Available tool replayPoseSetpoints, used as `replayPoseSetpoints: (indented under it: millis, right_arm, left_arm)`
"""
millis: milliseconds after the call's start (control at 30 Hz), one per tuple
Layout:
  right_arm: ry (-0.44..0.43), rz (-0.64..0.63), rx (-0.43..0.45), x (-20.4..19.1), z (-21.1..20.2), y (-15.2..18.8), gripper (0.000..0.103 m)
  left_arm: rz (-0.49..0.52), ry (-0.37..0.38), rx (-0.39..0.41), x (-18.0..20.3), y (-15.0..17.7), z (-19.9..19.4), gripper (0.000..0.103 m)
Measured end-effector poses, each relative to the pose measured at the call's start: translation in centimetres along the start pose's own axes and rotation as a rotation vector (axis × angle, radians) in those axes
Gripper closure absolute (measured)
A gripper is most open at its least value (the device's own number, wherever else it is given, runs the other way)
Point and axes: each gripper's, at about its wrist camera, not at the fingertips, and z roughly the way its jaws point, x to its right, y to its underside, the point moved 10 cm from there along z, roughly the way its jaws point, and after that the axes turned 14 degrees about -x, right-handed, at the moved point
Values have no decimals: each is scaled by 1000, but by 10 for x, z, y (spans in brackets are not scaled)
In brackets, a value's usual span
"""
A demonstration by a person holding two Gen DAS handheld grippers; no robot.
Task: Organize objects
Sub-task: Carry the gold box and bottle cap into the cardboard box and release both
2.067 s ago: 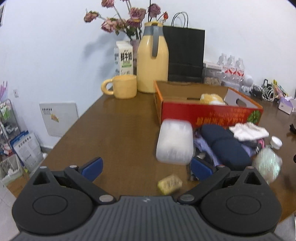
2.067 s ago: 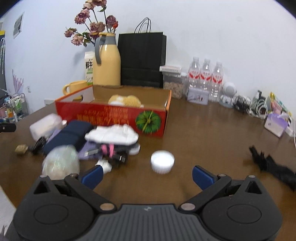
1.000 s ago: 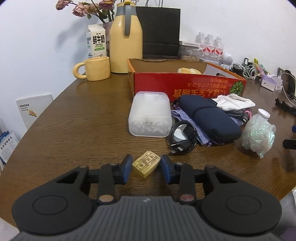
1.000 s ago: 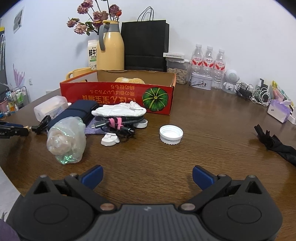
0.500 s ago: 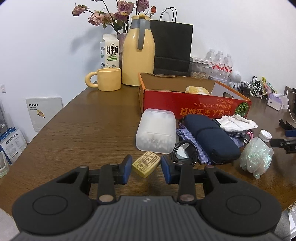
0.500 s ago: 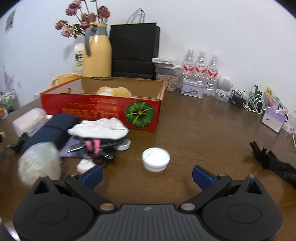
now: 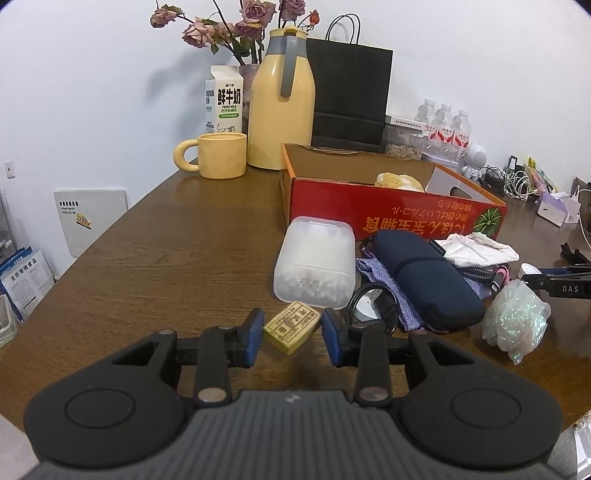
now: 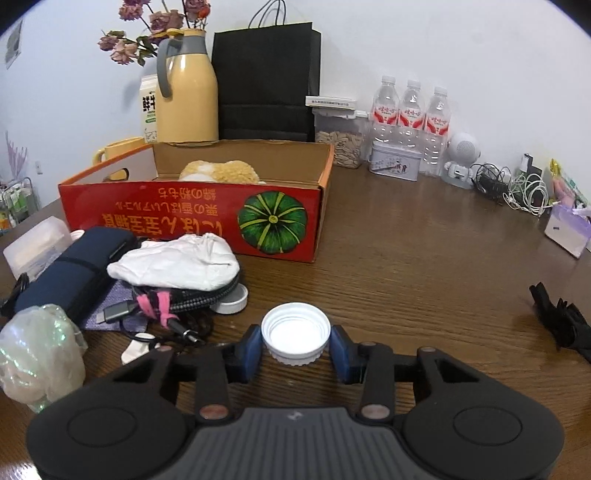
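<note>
My right claw (image 8: 295, 349) has just swung in from wide apart and is closing around the white lid (image 8: 295, 332), which sits on the table (image 8: 424, 258) between the pads, near the red box (image 8: 192, 214). My left claw (image 7: 291, 334) stays clamped on the small yellow block (image 7: 291, 326), now lifted off the table. With both pieces gripped, I judge the box comes next.

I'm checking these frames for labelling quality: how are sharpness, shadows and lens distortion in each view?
Left wrist view: sharp; dried flowers cast a soft shadow on the wall; fisheye bends the table edge, corners vignetted. Right wrist view: white cap crisp between the closing right gripper; the iridescent bag at the frame edge looks soft.
</note>
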Motion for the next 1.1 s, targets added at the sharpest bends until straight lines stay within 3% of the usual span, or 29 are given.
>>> replayPoseSetpoints:
  millis: [267,667,1100]
  right_arm:
    - [12,-4,97,0,-19,-17,64]
    - [-48,37,289,-25,-39,-98,64]
    - [-30,87,288,-30,12,-154,64]
  left_arm:
    - [-3,24,49,13,-21,1,68]
    - [-6,68,178,56,-105,14,68]
    - [-51,8,169,76,-177,80,68]
